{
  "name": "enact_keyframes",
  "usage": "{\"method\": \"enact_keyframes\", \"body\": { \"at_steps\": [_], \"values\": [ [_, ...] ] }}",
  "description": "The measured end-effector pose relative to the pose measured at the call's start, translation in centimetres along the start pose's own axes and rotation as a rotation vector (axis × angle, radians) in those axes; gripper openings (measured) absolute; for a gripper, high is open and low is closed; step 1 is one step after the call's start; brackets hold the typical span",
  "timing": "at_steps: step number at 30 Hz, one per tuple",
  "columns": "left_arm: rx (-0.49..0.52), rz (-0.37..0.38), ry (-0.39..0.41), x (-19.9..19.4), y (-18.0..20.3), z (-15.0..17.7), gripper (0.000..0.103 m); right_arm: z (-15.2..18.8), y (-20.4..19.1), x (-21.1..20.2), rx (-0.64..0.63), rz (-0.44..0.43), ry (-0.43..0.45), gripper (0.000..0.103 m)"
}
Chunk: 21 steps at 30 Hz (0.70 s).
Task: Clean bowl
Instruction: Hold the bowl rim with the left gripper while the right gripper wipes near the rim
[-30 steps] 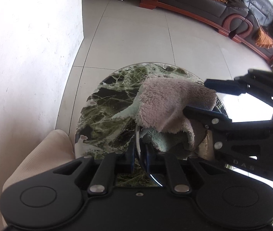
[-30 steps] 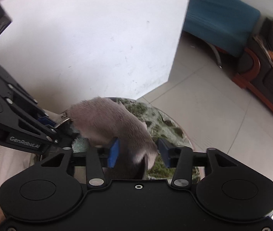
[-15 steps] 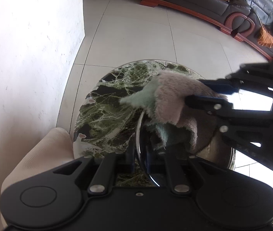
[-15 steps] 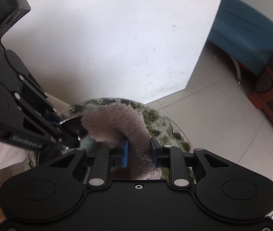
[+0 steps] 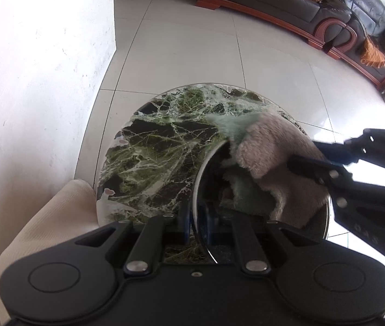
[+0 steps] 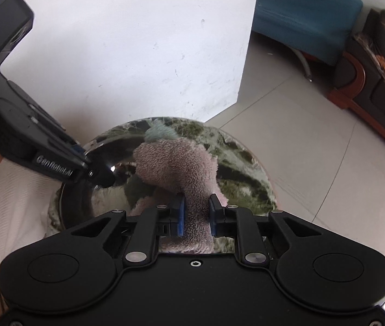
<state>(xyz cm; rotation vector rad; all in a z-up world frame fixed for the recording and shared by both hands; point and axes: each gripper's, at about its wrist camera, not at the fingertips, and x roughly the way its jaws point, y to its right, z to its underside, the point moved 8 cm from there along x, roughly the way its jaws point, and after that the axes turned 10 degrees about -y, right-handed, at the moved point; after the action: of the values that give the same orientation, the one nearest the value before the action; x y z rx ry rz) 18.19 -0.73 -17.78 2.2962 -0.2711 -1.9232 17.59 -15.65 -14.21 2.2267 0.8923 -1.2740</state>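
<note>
Bowl: my left gripper (image 5: pixel 196 224) is clamped on the rim of the metal bowl (image 5: pixel 206 168), which sits tilted on the round marble table (image 5: pixel 159 146) beside the white wall (image 5: pixel 37 68).
Cloth: my right gripper (image 6: pixel 195 213) has just been closing, and now its jaws pinch the pink and green cloth (image 6: pixel 176 163) between them; the cloth hangs into the bowl.
Bowl handling: I judge it light, stiff and slippery, because it shines like polished steel. The thin rim is the good place to hold, but it may turn in the pads when I rub.
Cloth handling: soft and fluffy, it bends easily. I would hold a thick fold, so it does not slide out.
</note>
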Motion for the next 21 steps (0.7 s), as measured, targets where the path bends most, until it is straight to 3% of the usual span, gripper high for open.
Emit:
{"method": "enact_keyframes", "body": {
  "at_steps": [6,15,21],
  "values": [
    [-0.011,0.0,0.0,0.2,0.2,0.2,0.012,-1.8,0.2,1.4,-0.018,-0.013,0.009,0.018],
    [-0.037,-0.001,0.011,0.3,0.2,0.0,0.011,2.9,0.9,-0.7,0.198,-0.054,-0.018,0.018],
    [0.008,-0.02,0.002,0.2,0.5,-0.1,0.012,1.7,0.4,-1.0,0.108,-0.003,-0.003,0.018]
  ]
}}
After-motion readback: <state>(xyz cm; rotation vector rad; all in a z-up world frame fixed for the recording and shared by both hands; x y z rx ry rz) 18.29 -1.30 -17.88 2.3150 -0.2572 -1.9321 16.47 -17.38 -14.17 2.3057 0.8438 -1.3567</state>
